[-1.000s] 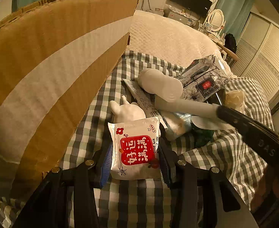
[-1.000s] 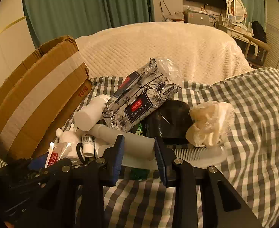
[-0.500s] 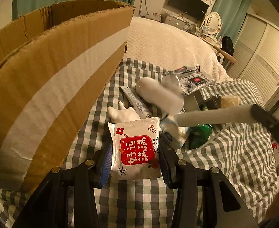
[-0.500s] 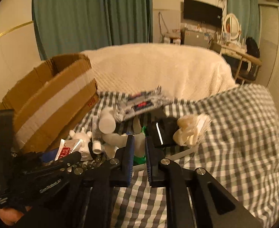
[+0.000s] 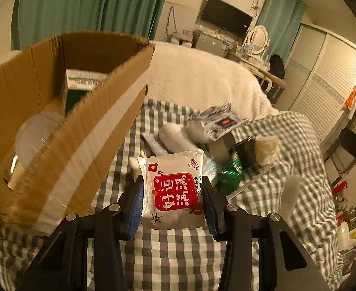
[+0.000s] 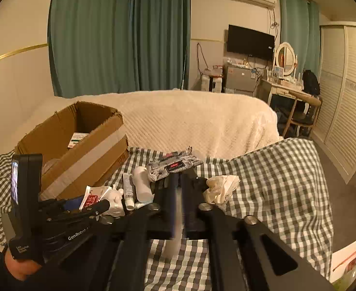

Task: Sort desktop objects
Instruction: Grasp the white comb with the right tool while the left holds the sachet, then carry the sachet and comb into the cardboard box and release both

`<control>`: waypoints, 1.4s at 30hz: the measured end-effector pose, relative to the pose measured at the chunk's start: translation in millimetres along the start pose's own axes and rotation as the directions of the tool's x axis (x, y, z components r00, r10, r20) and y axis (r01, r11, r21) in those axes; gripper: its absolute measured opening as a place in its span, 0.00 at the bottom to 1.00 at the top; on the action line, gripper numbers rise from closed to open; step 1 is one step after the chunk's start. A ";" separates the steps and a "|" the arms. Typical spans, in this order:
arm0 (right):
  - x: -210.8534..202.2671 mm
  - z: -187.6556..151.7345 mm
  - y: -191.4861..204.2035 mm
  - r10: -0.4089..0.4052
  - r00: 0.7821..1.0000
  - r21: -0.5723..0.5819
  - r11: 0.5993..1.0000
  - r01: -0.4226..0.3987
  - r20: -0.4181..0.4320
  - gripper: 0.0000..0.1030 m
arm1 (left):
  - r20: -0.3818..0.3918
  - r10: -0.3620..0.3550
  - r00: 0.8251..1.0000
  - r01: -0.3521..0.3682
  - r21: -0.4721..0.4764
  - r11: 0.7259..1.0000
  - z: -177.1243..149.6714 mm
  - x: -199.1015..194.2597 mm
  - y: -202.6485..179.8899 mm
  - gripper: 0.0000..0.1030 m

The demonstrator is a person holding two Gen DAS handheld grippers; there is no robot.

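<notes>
My left gripper is shut on a white packet with a red label and holds it above the checked cloth, just right of the open cardboard box. It also shows in the right wrist view. My right gripper is shut on a pale grey tube, blurred, hanging down between its jaws. That tube also shows at the right of the left wrist view. The box holds a green-and-white carton and a clear lid.
A pile lies on the checked cloth: a white bottle, a toothpaste tube, a tissue pack, a crumpled cream bag, a green wrapper, a white figurine. A cream blanket lies behind.
Both grippers have risen. The left one lifted the packet level with the box rim, so the box's inside shows. The right one closed on the grey tube and lifted it off the pile.
</notes>
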State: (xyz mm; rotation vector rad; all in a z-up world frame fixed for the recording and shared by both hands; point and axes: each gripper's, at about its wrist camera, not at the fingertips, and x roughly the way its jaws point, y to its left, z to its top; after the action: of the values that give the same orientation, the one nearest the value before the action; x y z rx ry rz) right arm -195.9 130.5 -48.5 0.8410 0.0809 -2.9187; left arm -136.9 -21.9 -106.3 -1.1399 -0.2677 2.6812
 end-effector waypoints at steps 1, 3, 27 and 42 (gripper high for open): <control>-4.7 1.0 1.0 0.001 1.000 -0.001 1.000 -0.001 0.005 0.02 | 0.007 -0.001 1.000 0.001 0.005 1.000 0.0 -4.6 0.6 0.43; -10.1 0.8 2.1 0.009 1.000 -0.007 1.000 -0.009 0.000 0.02 | 0.016 -0.001 1.000 0.001 0.015 1.000 0.8 -12.7 0.2 0.43; 89.5 -99.4 -73.3 -0.101 0.891 0.255 0.938 0.233 -0.443 0.45 | -0.124 0.009 0.992 -0.007 0.016 1.000 -26.5 42.7 6.8 0.43; 78.0 -97.1 -70.0 -0.034 0.927 0.273 0.951 0.144 -0.372 0.06 | -0.075 -0.008 0.997 0.009 0.019 1.000 -22.8 25.7 3.5 0.43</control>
State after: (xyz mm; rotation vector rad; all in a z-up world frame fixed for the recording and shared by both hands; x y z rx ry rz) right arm -218.2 201.2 -170.6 1.4575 -0.3075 -2.8569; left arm -138.2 -16.4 -140.3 -1.2272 -0.2330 2.6212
